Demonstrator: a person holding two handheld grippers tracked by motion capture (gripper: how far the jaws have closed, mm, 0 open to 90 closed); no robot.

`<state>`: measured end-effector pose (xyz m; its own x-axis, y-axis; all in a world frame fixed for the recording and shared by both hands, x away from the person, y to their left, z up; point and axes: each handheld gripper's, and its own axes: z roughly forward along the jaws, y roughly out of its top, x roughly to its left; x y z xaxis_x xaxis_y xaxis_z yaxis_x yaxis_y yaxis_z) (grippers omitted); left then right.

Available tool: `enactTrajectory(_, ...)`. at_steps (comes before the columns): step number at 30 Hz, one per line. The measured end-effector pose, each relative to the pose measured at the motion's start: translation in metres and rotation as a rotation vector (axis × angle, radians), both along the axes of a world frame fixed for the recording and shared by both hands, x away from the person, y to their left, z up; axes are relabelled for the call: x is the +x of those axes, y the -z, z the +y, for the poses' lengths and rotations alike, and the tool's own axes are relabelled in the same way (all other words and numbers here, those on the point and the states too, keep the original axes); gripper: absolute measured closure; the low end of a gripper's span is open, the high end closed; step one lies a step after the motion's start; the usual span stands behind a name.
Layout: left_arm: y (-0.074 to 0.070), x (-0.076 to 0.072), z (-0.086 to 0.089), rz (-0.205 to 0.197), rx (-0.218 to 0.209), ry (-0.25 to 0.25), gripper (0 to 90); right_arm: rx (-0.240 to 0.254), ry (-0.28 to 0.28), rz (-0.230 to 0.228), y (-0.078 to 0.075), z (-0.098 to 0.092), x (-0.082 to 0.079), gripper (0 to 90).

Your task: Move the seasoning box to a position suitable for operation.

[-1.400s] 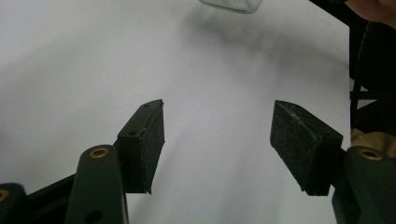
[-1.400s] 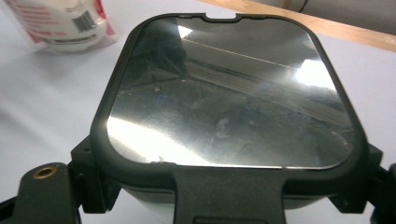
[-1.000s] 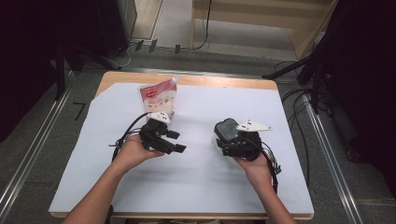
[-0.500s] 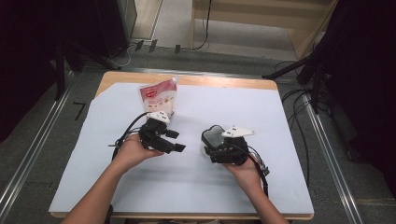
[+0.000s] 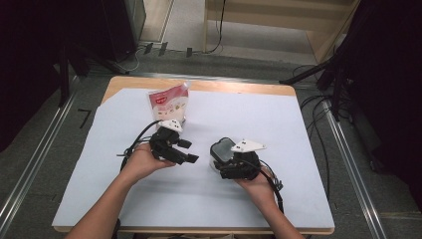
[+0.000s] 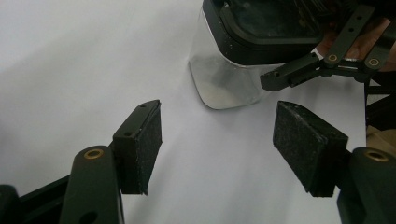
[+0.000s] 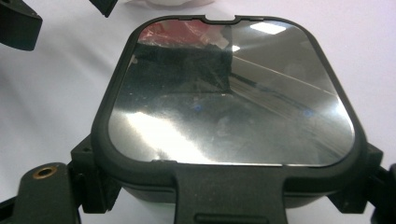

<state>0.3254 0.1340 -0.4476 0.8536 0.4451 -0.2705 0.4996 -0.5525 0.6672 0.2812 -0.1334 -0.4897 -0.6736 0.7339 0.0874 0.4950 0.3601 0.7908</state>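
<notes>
1. The right claw [image 5: 226,160] is closed on a clear square container [image 5: 222,151] with a black-rimmed lid [image 7: 231,93]; in the right gripper view its jaws sit against the container's two sides just under the rim
2. The container is near the middle of the desk [image 5: 298,199], a little right of centre; from the left gripper view its base appears to be on or just above the white sheet, though I cannot tell for sure whether it is fully set down
3. The left claw [image 6: 217,140] is wide open with nothing in it, both pads bare, and it points toward the container from just beside it
4. A red-and-white pouch [image 5: 169,103] stands upright at the far side of the desk, well apart from the container and behind the left hand [image 5: 144,162]
5. Risk: the clear walls look smooth and slick, so if the right claw eases off before the base is flat, the container could slip or tip
6. Risk: the left claw sits close; if it swings in carelessly, one open jaw could knock the wall and skid the container across the sheet
7. Risk: a grip from the left claw on the lid edge could pop it loose or tilt the container if the right claw is not steadying it
8. Risk: the trailing cable [image 5: 137,142] beside the left hand could snag and jerk that claw mid-reach
</notes>
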Motion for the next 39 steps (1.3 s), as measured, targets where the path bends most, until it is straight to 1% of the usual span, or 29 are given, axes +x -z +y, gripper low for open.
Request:
enactTrajectory(3,0.0,0.0,0.0,-0.002,0.003,0.003,33.8,-0.009,-0.002,-0.006,0.001,0.001,-0.001,15.9)
enactTrajectory(4,0.001,0.0,-0.001,-0.002,-0.003,0.004,33.1,-0.006,-0.02,0.005,0.0,0.0,0.0,13.3)
enactTrajectory(5,0.001,0.0,-0.001,-0.001,0.002,0.009,33.1,0.001,-0.024,0.021,0.0,0.0,0.0,12.9)
enactTrajectory(6,0.001,0.0,-0.001,-0.001,0.002,0.009,32.9,0.001,-0.024,0.021,0.0,0.0,0.0,12.9)
enactTrajectory(7,0.001,0.0,-0.002,-0.003,0.005,0.006,32.8,0.015,-0.019,0.044,0.0,-0.001,0.001,12.2)
enactTrajectory(10,0.001,0.0,-0.002,-0.007,0.013,0.004,32.6,0.018,-0.022,0.048,-0.004,-0.002,0.001,11.0)
enactTrajectory(12,0.001,-0.001,-0.002,-0.006,0.01,0.004,32.6,0.022,-0.021,0.051,-0.005,-0.002,0.001,10.6)
enactTrajectory(13,0.001,0.0,-0.002,-0.007,0.009,0.004,32.6,0.035,-0.007,0.079,-0.01,-0.003,0.002,10.6)
enactTrajectory(14,0.001,0.0,-0.002,-0.007,0.008,0.004,32.6,0.035,-0.007,0.079,-0.01,-0.003,0.002,10.6)
enactTrajectory(15,0.0,0.0,-0.002,-0.008,0.01,0.009,32.6,0.051,-0.002,0.094,-0.014,-0.005,0.003,10.6)
enactTrajectory(16,0.0,0.0,-0.002,-0.013,0.016,0.016,32.6,0.054,-0.009,0.092,-0.015,-0.007,0.003,10.6)
enactTrajectory(17,0.0,0.001,-0.002,-0.012,0.017,0.013,32.6,0.063,-0.02,0.101,-0.018,-0.009,0.003,10.6)
enactTrajectory(19,0.0,0.002,-0.002,-0.007,0.008,0.015,32.6,0.069,-0.024,0.107,-0.022,-0.012,0.003,10.6)
enactTrajectory(21,-0.001,0.003,-0.002,-0.006,0.013,0.014,32.7,0.07,-0.025,0.106,-0.027,-0.015,0.002,11.3)
enactTrajectory(22,-0.002,0.002,-0.003,-0.001,0.01,0.013,32.7,0.066,-0.037,0.102,-0.028,-0.017,0.002,11.6)
enactTrajectory(24,-0.003,0.002,-0.003,-0.003,0.012,0.011,32.7,0.044,-0.053,0.096,-0.031,-0.02,0.0,11.7)
enactTrajectory(25,-0.003,0.003,-0.003,-0.001,0.005,0.013,32.7,0.044,-0.061,0.087,-0.033,-0.022,-0.001,12.7)
enactTrajectory(26,-0.003,0.003,-0.003,-0.001,0.005,0.013,32.9,0.047,-0.066,0.089,-0.035,-0.024,-0.002,14.0)
enactTrajectory(27,-0.004,0.005,-0.003,0.012,-0.007,0.012,33.6,0.055,-0.07,0.088,-0.037,-0.026,-0.003,14.1)
enactTrajectory(28,-0.004,0.005,-0.003,0.012,-0.007,0.012,33.8,0.065,-0.079,0.092,-0.038,-0.029,-0.003,14.0)
enactTrajectory(29,-0.004,0.008,-0.004,0.027,-0.002,0.011,33.8,0.065,-0.076,0.085,-0.04,-0.032,-0.004,14.2)
enactTrajectory(30,-0.005,0.009,-0.005,0.031,-0.004,0.007,34.0,0.067,-0.073,0.082,-0.042,-0.034,-0.005,14.5)
enactTrajectory(31,-0.006,0.01,-0.005,0.033,-0.004,0.018,34.2,0.075,-0.076,0.084,-0.043,-0.038,-0.005,14.6)
enactTrajectory(33,-0.007,0.009,-0.007,0.024,-0.001,0.019,35.0,0.079,-0.074,0.089,-0.044,-0.041,-0.006,15.8)
enactTrajectory(34,-0.009,0.009,-0.009,0.009,0.006,0.042,35.0,0.076,-0.072,0.09,-0.045,-0.048,-0.008,20.0)
enactTrajectory(35,-0.01,0.009,-0.01,0.0,0.014,0.056,35.0,0.07,-0.069,0.09,-0.046,-0.05,-0.009,21.5)
enactTrajectory(36,-0.011,0.009,-0.012,0.0,0.006,0.065,34.9,0.063,-0.06,0.084,-0.046,-0.053,-0.01,23.9)
enactTrajectory(38,-0.012,0.011,-0.013,0.008,0.007,0.072,34.9,0.067,-0.059,0.102,-0.046,-0.057,-0.012,30.8)
enactTrajectory(39,-0.014,0.013,-0.015,0.015,0.009,0.083,34.9,0.067,-0.059,0.102,-0.046,-0.057,-0.012,30.8)
